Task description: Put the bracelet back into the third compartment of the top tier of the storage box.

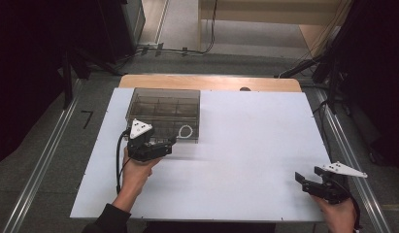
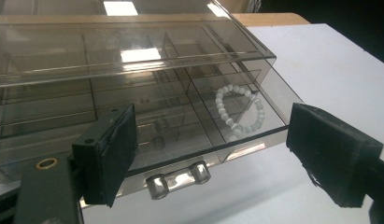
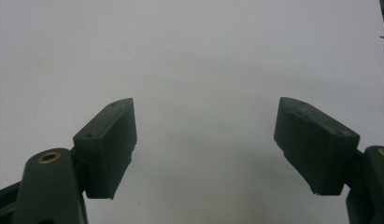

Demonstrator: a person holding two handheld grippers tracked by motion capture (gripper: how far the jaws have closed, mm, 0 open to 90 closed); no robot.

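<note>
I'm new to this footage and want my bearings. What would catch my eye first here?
A smoky clear plastic box with compartments sits at the far left of the white table, its drawer partly out with a white bead bracelet inside. The left hand-held gripper is open just before the drawer's handle. The right hand-held gripper is open near the table's right edge.

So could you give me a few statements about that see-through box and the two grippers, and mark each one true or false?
1. The bracelet lies inside the box. True.
2. The left gripper has its jaws shut on the handle. False: the jaws stand open on either side of it.
3. The right gripper is at the box. False: it is far off, over bare table.
4. The right gripper's jaws are open. True.
5. The bracelet's beads are black. False: they are white.
</note>
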